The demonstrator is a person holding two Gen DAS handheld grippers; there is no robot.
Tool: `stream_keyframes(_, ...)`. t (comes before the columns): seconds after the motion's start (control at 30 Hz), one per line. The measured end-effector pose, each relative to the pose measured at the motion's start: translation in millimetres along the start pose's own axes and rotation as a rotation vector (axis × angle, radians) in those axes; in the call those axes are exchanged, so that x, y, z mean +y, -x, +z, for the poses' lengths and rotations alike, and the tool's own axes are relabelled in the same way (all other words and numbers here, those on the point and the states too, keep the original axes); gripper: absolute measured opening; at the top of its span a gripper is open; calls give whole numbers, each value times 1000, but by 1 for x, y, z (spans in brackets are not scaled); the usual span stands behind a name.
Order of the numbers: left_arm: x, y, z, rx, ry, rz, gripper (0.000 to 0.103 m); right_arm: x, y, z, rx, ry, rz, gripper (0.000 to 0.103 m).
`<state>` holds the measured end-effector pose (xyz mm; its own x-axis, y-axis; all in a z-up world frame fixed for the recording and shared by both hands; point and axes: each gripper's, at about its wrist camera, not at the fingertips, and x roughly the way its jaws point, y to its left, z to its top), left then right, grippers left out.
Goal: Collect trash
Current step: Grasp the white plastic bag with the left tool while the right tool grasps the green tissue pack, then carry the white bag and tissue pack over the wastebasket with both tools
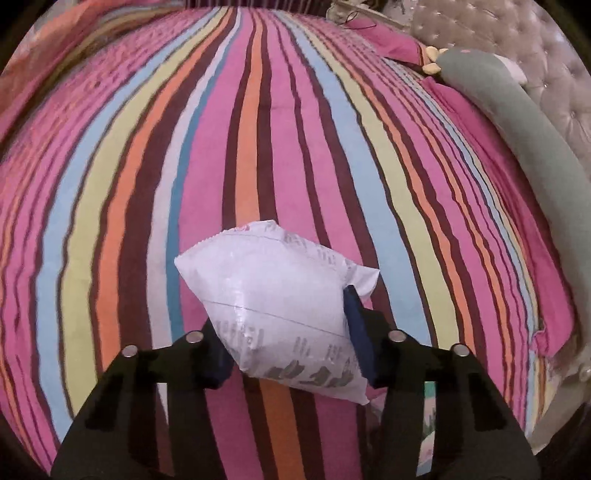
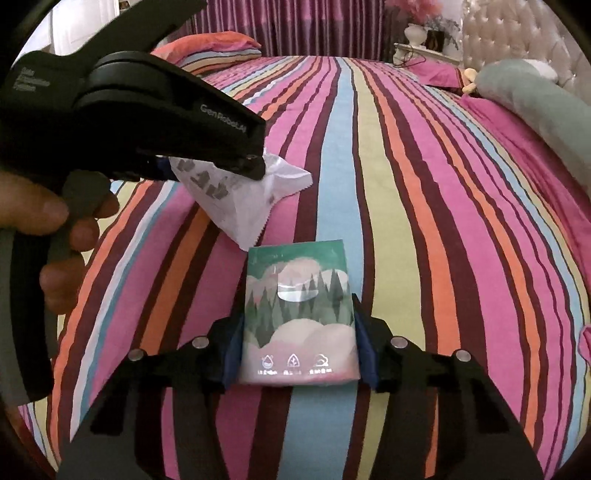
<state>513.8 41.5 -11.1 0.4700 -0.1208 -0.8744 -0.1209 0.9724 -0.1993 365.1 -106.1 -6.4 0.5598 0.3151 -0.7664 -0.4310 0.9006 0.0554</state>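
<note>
My left gripper [image 1: 286, 332] is shut on a white plastic wrapper [image 1: 280, 306] with grey print and holds it above the striped bedspread [image 1: 258, 129]. The same wrapper [image 2: 243, 199] and the left gripper [image 2: 258, 162] show at the upper left of the right wrist view, with a hand on its handle. My right gripper [image 2: 295, 343] is shut on a tissue pack [image 2: 299, 314] printed with green trees and pink clouds, held over the bedspread [image 2: 424, 221].
A grey-green bolster pillow [image 1: 517, 122] lies along the tufted headboard [image 1: 517, 33] at the right. A striped pillow [image 2: 214, 48] lies at the far side, purple curtains [image 2: 295, 26] behind it. A small table with a white vase [image 2: 417, 37] stands by the headboard.
</note>
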Motion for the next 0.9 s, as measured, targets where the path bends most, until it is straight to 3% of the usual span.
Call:
stream_keyframes(0.37,5,42,-16,-56,-39,57,48,-11,23,-8,3,-89,4,48)
stream_keyframes(0.6,20,80,-54,-76,-62,78,46,-15,51,-26,10,-157,9,48)
stream_keyframes(0.9,36,138,-118,-106,-72,49,46,0,100,-60,-13,-184,24,48)
